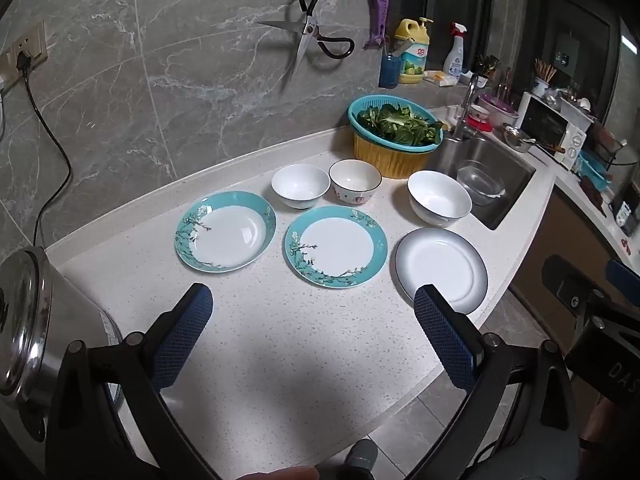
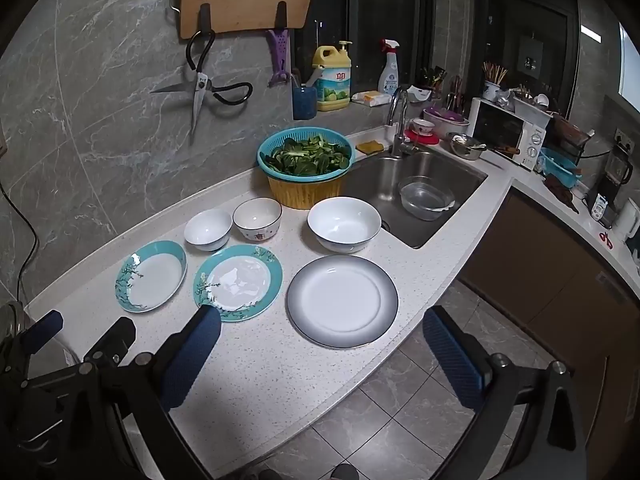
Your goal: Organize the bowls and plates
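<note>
Three plates — two teal-rimmed (image 1: 225,231) (image 1: 336,246), one grey-edged (image 1: 440,268) — lie upright before three bowls (image 1: 300,185) (image 1: 355,186) (image 1: 439,202) on the counter (image 1: 280,340).

The right gripper (image 2: 322,326) hangs wide open at the frame's bottom over the counter (image 2: 260,380). Mid-frame lie three plates (two teal-rimmed (image 2: 151,276) (image 2: 238,282), one grey-rimmed (image 2: 342,301)); three bowls (image 2: 208,229) (image 2: 257,217) (image 2: 344,224) stand just above.

Left gripper (image 1: 314,308), right gripper (image 2: 322,328) — black frames, round pivot bolts, blue cross-hatched finger pads.
</note>
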The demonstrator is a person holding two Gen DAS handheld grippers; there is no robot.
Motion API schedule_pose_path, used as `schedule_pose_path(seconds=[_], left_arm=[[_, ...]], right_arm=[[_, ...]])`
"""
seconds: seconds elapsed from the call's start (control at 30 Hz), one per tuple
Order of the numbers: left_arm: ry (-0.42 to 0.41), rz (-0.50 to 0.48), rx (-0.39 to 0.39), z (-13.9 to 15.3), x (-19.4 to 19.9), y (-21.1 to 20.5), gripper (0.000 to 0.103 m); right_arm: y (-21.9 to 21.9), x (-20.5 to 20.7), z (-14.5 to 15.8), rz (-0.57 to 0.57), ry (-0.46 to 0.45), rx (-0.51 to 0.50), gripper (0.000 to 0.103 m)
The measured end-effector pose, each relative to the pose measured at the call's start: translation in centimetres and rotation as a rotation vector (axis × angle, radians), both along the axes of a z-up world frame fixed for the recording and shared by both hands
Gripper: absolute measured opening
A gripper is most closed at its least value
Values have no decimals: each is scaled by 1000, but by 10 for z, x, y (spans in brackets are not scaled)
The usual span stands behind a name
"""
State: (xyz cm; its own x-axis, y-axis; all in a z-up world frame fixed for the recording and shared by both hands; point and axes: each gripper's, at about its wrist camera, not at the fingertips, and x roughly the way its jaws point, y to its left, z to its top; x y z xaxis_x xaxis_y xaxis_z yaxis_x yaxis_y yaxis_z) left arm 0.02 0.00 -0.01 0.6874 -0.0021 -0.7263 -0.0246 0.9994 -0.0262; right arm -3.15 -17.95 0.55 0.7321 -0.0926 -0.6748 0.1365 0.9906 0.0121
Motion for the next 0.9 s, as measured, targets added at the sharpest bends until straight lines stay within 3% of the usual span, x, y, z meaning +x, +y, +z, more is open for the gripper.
schedule_pose_path(seconds=[0.9], left_arm=[[17,-3,4,-10,7,-4,102]], right_arm=[[0,8,-2,0,12,-1,103]])
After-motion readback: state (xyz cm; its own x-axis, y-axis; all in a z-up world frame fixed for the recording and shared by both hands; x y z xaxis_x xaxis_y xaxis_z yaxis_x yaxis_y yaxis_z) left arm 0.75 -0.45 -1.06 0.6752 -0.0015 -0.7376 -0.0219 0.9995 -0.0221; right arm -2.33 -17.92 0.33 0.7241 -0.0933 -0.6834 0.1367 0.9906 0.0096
